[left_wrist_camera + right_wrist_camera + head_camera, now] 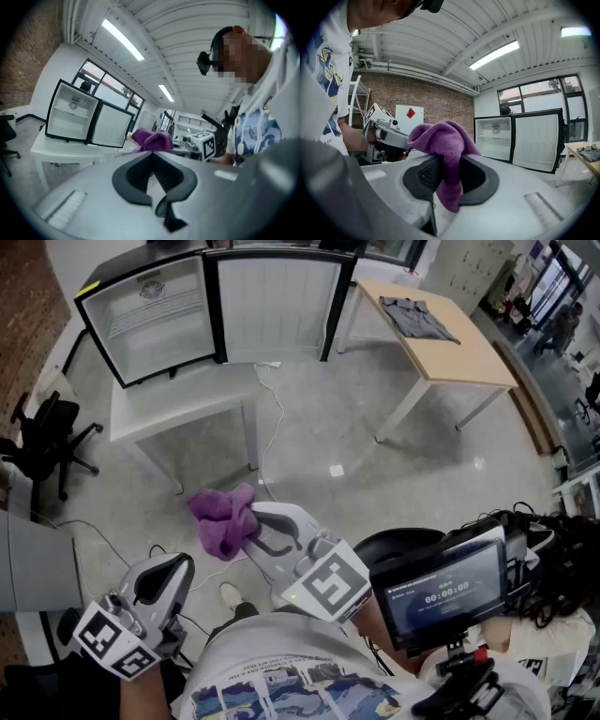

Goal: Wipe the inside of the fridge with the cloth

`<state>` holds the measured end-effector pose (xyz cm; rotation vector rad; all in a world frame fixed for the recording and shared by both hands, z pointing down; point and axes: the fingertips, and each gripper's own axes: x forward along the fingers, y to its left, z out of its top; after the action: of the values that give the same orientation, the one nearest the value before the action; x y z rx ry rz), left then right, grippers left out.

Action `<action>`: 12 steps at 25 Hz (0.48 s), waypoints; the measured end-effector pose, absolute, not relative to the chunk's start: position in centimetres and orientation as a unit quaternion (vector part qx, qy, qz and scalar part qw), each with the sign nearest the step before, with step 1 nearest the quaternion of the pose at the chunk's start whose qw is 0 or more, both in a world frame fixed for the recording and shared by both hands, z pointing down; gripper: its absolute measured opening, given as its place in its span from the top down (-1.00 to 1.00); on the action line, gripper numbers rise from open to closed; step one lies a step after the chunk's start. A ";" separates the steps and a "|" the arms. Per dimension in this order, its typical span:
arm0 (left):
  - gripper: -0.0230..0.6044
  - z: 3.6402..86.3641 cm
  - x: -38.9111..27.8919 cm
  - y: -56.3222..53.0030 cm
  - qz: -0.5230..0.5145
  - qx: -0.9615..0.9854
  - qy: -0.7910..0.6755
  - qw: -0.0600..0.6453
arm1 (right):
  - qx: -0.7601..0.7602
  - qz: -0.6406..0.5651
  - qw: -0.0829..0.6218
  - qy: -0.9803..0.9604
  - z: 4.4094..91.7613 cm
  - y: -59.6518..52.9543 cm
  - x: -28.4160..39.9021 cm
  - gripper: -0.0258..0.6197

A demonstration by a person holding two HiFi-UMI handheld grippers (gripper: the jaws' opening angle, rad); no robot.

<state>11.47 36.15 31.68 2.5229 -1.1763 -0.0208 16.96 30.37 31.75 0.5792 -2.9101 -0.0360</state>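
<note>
Holding two grippers low, in front of the body. Pressing the jaws of the left gripper (165, 579) fully together, closing on nothing. Pinching one purple cloth (223, 519) in the right gripper (259, 521), clamping both jaws tight on a fold of it. Bunching the cloth into a mound beyond the jaw tips while trailing one narrow end back down between the jaws. Running its long axis from that trailing end up to the mound. Pointing the bulk up and away from the body in the right gripper view, and left of the jaw tips in the head view. Carrying the cloth in the air above the floor, well apart from the fridge. Wearing one small screen (441, 589) at the chest, just right of the right gripper.

Further out, crossing bare floor with one white cable (274, 423) leading toward the fridge. Passing one black office chair (47, 442) at the left. Facing one white table (178, 407) bearing one fridge (155, 320), standing open with its single door (274, 306) swung to the right and the interior turned toward the grippers. Ending at the far right with one wooden table (459, 348) bearing one grey garment (417, 317).
</note>
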 end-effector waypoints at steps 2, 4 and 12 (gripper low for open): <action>0.90 32.2 11.9 36.5 -0.008 0.891 -0.417 0.180 | 0.195 -0.007 0.087 -0.977 32.3 30.7 17.4 0.68; 0.90 32.2 12.2 36.5 -0.008 0.890 -0.417 0.181 | 0.193 -0.009 0.088 -0.977 32.5 30.7 17.6 0.68; 0.90 32.1 12.4 36.3 -0.007 0.890 -0.418 0.183 | 0.193 -0.014 0.084 -0.977 32.1 30.3 18.0 0.68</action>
<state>12.35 36.27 32.07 2.5092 -1.1796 -0.0185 17.98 30.34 32.14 0.5767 -2.9176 -0.0420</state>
